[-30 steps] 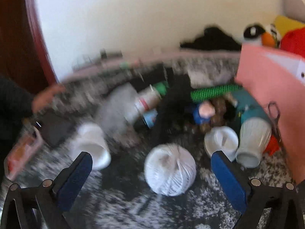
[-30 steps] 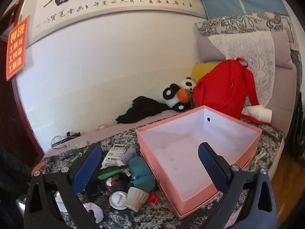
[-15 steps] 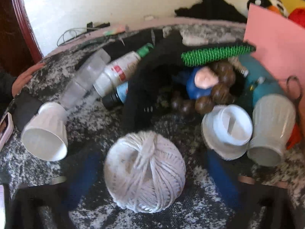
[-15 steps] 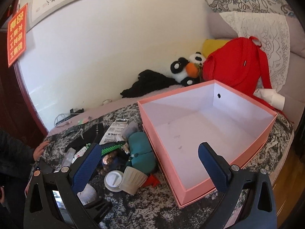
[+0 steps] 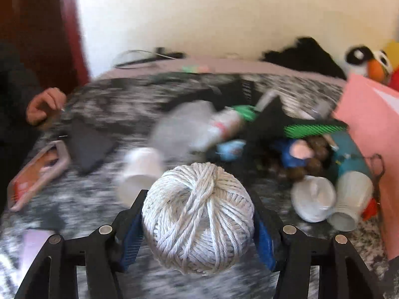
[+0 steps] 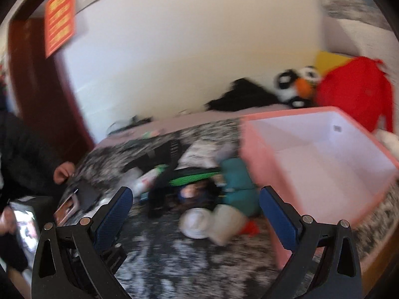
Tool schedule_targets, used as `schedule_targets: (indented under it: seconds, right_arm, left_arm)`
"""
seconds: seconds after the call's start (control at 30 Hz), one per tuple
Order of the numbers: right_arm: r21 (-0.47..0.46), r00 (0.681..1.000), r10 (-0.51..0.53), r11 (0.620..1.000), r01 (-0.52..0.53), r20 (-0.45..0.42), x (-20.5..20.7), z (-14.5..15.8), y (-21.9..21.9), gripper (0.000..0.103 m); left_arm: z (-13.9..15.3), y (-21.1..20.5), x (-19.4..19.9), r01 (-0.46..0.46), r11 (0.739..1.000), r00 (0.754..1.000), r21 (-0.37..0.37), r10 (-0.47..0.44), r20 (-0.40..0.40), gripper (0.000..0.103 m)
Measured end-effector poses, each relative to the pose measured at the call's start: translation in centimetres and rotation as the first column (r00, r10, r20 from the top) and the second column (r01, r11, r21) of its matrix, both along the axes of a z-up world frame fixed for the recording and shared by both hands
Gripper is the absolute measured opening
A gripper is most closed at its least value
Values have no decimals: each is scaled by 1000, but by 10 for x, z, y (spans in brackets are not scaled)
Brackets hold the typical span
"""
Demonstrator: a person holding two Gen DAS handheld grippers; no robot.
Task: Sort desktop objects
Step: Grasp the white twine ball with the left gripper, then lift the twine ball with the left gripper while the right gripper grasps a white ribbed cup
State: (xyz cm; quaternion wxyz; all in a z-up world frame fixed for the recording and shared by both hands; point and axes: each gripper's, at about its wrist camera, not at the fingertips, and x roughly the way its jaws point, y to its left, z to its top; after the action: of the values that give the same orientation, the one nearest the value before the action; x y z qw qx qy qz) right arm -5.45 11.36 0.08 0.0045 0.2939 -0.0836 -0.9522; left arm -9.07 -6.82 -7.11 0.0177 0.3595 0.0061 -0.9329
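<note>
Left gripper, wide open a second ago, has closed on the ball of string at the lower centre of its view, both pads pressing its sides, so the first item looks ready to carry to the pink box. Only the right wrist view shows that box's empty inside, at right, while the right gripper hangs open over the clutter, holding nothing.

A lived-in room of a home: a speckled surface strewn with household clutter, a plush penguin toy and red bag at two o'clock against a plain wall, a red paper notice at ten o'clock beside dark wooden trim.
</note>
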Motion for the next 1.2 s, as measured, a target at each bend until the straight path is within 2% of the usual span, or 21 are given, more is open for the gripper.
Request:
schedule_targets:
  seconds: [0.07,0.17,0.3,0.37,0.47,0.53,0.57,0.63,0.67,0.7,0.77,0.87,1.03,1.1,1.2]
  right_arm:
    - [6,993,103,995,-104,56,-28,-8,-30,103]
    - [-13,969,198,980,-198,147,-64,-21,-72,102]
    - [-20,931,274,961,-277,243,-105,-44,-134,99]
    - [4,917,272,958,-285,292,-117,-61,-163,98]
    - [29,884,252,958,-286,394,-134,-97,-190,90]
    - [24,866,241,960,-279,438,-142,-116,-196,88]
    - [-16,858,261,959,-283,443,-147,-123,-198,88]
    - [19,841,224,963,-267,493,-152,-134,-203,84]
    - [48,830,201,964,-263,520,-154,-139,-207,79]
    - [38,824,203,964,-262,529,-153,-142,-206,76]
    - [19,810,207,966,-259,549,-153,-147,-205,76]
    - [47,824,237,952,-304,514,-154,-147,-208,62]
    - [-23,855,292,949,-313,428,-150,-126,-196,62]
    - [-56,874,307,949,-310,375,-138,-102,-185,62]
    - [-58,907,284,958,-281,312,-119,-72,-166,62]
  left_arm:
    - [4,-22,6,-40,999,999,-24,39,-13,63]
    - [8,-61,16,-102,994,995,-48,101,-26,63]
    - [14,-108,28,-180,984,983,-7,180,-31,64]
    - [17,-126,35,-207,978,977,10,207,-41,64]
    - [19,-141,40,-221,975,974,14,221,-46,64]
    - [19,-147,41,-219,976,975,13,220,-42,64]
    - [19,-149,41,-218,976,975,15,218,-41,64]
    - [19,-151,41,-213,977,976,20,214,-41,64]
    - [19,-151,41,-211,977,976,23,212,-41,64]
    - [19,-152,42,-210,977,977,27,211,-42,64]
    - [19,-154,42,-210,977,976,34,212,-45,64]
    - [21,-153,43,-205,978,977,47,207,-45,64]
    - [26,-145,47,-187,982,980,27,188,-58,64]
    - [28,-142,45,-181,983,981,33,183,-62,64]
    - [30,-134,42,-167,985,983,42,170,-67,64]
